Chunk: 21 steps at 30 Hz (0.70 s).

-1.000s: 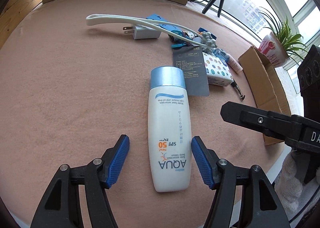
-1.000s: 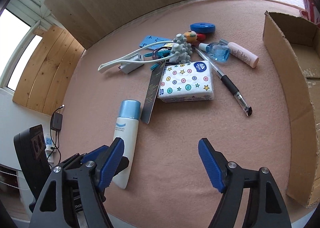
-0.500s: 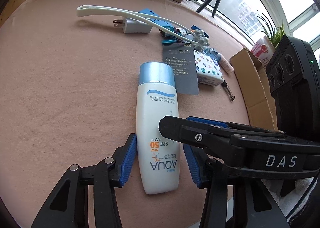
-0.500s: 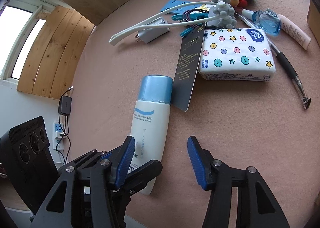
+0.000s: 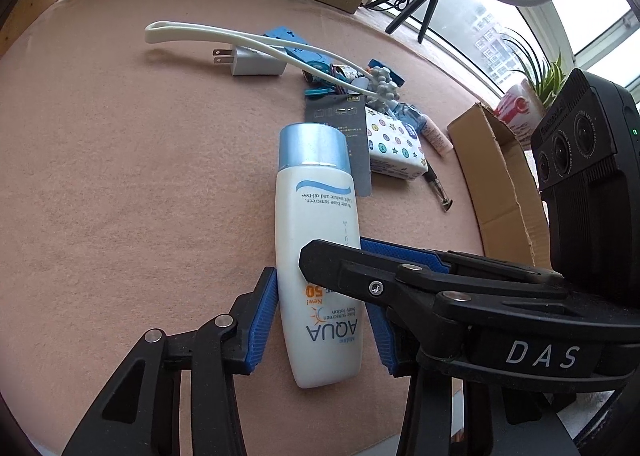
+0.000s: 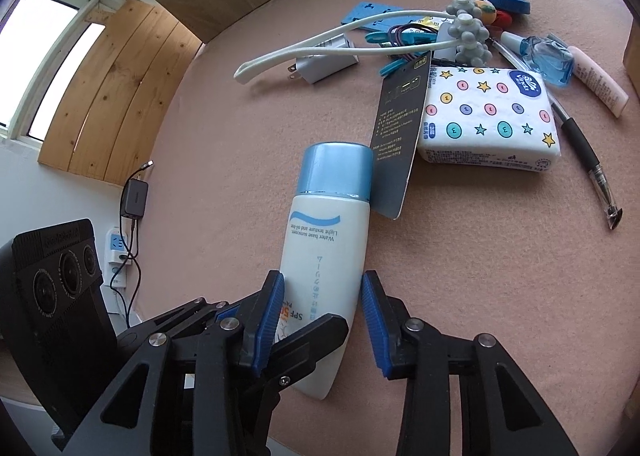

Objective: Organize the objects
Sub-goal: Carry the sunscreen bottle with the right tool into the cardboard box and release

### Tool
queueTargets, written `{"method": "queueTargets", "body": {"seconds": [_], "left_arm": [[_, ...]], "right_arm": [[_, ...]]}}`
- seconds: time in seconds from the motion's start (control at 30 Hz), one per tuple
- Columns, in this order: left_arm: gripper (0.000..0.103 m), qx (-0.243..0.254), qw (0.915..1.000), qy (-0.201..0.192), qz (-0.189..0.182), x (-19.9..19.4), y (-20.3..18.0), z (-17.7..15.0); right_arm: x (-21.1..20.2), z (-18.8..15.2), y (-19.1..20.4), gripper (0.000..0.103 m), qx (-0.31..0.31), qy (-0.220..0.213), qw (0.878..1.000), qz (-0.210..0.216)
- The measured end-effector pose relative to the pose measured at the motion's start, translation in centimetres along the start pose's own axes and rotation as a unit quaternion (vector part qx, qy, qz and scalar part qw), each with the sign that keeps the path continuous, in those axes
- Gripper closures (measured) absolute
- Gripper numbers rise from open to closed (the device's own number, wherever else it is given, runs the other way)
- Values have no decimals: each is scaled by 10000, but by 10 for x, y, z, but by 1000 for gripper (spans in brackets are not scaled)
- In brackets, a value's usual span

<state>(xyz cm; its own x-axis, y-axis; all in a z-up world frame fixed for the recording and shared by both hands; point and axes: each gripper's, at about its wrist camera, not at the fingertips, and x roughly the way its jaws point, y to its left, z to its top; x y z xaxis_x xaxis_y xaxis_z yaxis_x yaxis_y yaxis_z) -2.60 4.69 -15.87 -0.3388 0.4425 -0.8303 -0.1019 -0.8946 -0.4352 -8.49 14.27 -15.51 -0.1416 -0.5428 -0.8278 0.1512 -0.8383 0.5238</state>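
Note:
A white sunscreen bottle (image 5: 316,216) (image 6: 324,232) with a blue cap lies flat on the pink cloth, cap pointing away from me. My left gripper (image 5: 322,324) is shut on its lower end, one blue pad against each side. My right gripper (image 6: 322,312) straddles the bottle just above that. Its jaws are closing, and the pads touch the bottle's two sides. In the left wrist view one black finger (image 5: 400,280) of the right gripper crosses over the bottle and hides part of its label.
Beyond the cap lie a dark card tag (image 6: 400,128), a spotted tissue pack (image 6: 488,116), a black pen (image 6: 584,152), a white plug (image 5: 256,64), a white massager (image 6: 468,36) and small bottles. An open cardboard box (image 5: 500,184) stands at the right.
My right gripper came over from the bare cloth to the bottle and narrowed around it. My left gripper's pads closed from well apart onto the bottle's sides.

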Motion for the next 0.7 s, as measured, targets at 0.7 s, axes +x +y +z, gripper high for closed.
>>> {"method": "queueTargets", "body": {"seconds": [0.7], "left_arm": [[56,1280,9891,-250,-685,21,-180,37]], "right_arm": [[-157,-11,-77,66,524,-1343,9890,-331]]}}
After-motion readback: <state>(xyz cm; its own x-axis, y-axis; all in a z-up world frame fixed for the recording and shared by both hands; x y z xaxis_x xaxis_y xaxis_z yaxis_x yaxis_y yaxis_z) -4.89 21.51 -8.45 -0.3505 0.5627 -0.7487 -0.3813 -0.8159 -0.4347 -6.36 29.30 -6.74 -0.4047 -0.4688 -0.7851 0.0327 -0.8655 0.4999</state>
